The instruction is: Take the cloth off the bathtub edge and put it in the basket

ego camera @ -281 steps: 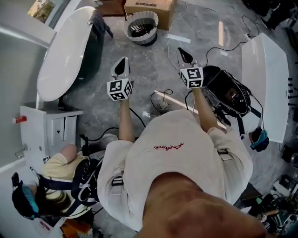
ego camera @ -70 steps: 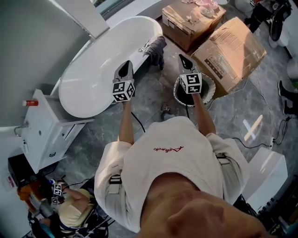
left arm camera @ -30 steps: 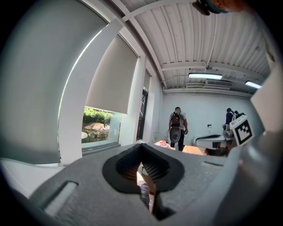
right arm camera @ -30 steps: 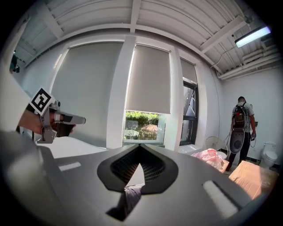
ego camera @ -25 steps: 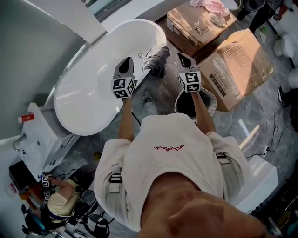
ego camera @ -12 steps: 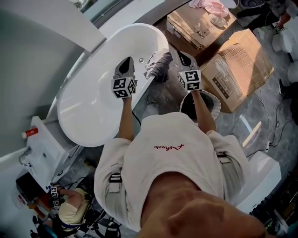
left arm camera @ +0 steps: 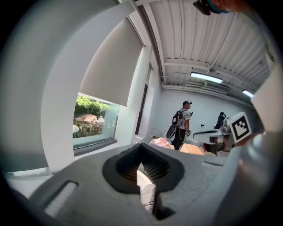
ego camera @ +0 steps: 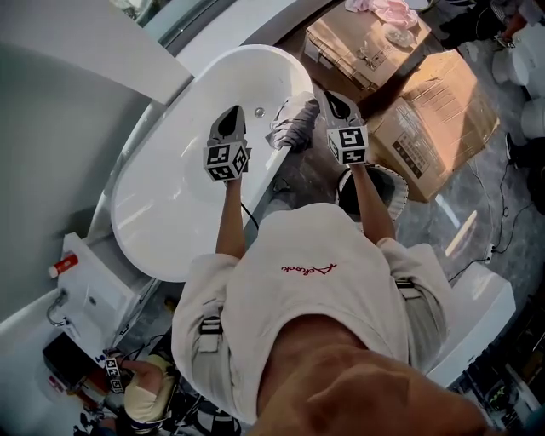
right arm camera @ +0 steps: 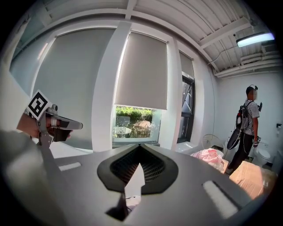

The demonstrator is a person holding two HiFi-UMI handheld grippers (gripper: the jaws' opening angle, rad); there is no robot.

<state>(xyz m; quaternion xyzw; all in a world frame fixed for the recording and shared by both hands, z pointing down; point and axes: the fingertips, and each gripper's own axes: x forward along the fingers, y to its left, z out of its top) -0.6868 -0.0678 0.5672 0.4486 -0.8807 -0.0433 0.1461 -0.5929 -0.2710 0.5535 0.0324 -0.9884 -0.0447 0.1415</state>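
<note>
A grey cloth [ego camera: 295,124] hangs crumpled over the near rim of the white bathtub [ego camera: 187,179]. My left gripper [ego camera: 228,119] hovers over the tub's basin, just left of the cloth, jaws shut and empty. To the cloth's right, my right gripper [ego camera: 337,104] is held above the floor, likewise shut with nothing in it. The round basket [ego camera: 385,187] stands on the floor under my right forearm, partly hidden by it. In the left gripper view the jaws [left arm camera: 142,170] meet; in the right gripper view the jaws [right arm camera: 138,171] also meet.
Two cardboard boxes [ego camera: 430,119] stand beyond the basket, with pink fabric [ego camera: 385,10] on the far one. A white cabinet [ego camera: 98,294] sits at the tub's near end. A person crouches at lower left [ego camera: 140,400]. Someone with a backpack [right arm camera: 246,119] stands across the room.
The tub and cloth have slid closer under my grippers, which now flank the cloth. The basket has moved back under my right forearm. Both jaws stay shut.
</note>
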